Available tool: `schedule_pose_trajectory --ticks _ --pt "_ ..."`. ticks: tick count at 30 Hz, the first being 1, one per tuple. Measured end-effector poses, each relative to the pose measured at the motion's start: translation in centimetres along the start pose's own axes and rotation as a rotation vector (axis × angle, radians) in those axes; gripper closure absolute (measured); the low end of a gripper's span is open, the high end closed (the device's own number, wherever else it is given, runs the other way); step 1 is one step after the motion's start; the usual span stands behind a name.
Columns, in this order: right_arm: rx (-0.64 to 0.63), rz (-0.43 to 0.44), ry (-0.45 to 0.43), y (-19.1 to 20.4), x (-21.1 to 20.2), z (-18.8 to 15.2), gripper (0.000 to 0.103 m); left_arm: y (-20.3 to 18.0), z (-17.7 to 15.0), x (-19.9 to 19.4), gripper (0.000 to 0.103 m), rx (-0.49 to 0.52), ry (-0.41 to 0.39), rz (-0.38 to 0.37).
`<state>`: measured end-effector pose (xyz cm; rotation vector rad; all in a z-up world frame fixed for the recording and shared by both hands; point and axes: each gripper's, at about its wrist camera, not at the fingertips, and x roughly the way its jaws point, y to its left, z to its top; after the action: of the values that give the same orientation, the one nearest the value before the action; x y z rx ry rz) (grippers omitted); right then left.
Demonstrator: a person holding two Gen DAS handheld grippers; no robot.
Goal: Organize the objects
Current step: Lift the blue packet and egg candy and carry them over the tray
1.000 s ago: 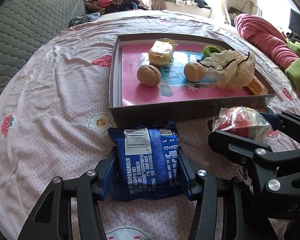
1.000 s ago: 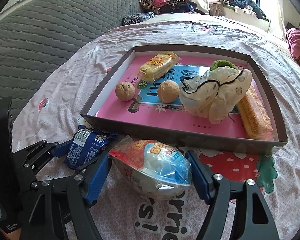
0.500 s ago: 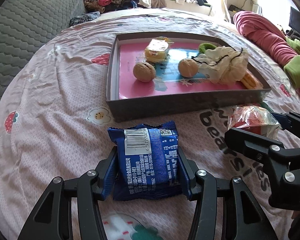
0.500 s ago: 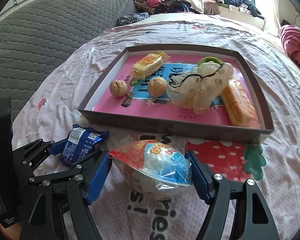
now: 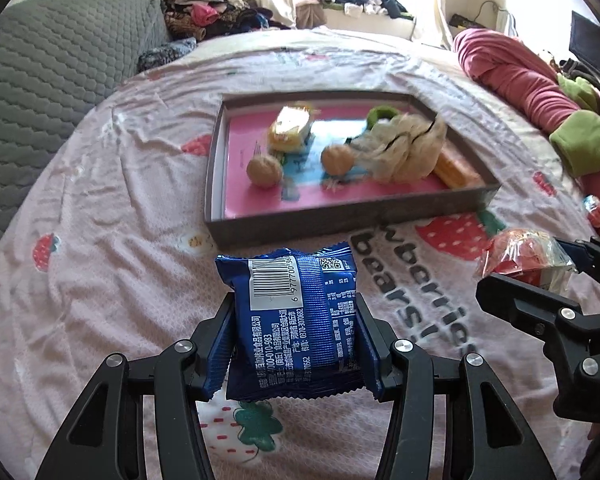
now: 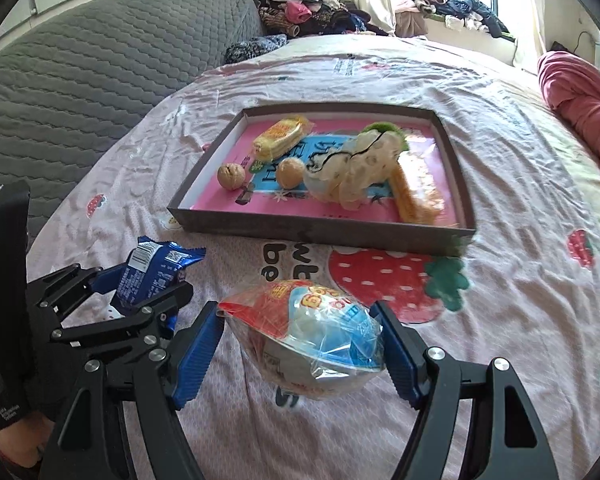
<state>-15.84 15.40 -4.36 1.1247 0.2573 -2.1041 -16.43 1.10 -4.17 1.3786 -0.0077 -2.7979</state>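
My left tongs (image 5: 300, 344) are clamped on a blue snack packet (image 5: 296, 320), barcode side facing up, held above the pink strawberry-print bedspread (image 5: 112, 248). Just beside them, my right tongs (image 6: 300, 344) grip a clear-wrapped bun (image 6: 308, 336) with red and blue printing, its wrapper bulging between the blue pads (image 6: 198, 356). Both packets hang off the bed, short of the near wall of the grey tray (image 6: 320, 232), which sits toward the middle of the bed. Inside the tray, on its pink floor, two walnuts (image 6: 231, 176) lie near the left wall, a yellow wrapped cake (image 6: 280, 138) behind them, a cream drawstring pouch (image 6: 352, 172) in the middle with something green behind it, and an orange wrapped bar (image 6: 416, 196) toward the right wall. Beyond the tray, a grey quilted headboard (image 6: 80, 76) runs along the left edge, and heaped clothes (image 6: 312, 8) lie at the far end.
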Motion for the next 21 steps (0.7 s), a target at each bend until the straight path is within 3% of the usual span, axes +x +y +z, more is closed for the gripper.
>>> schedule_pose_trajectory --ticks 9,21 --pt "-0.002 -0.020 -0.077 -0.7 -4.3 2.0 0.028 -0.7 3.1 -3.4 0.048 0.011 -0.066 0.004" --pt "-0.053 -0.047 -0.211 -0.7 -8.5 8.5 0.028 -0.3 9.6 -5.9 0.048 0.012 -0.163 0.028"
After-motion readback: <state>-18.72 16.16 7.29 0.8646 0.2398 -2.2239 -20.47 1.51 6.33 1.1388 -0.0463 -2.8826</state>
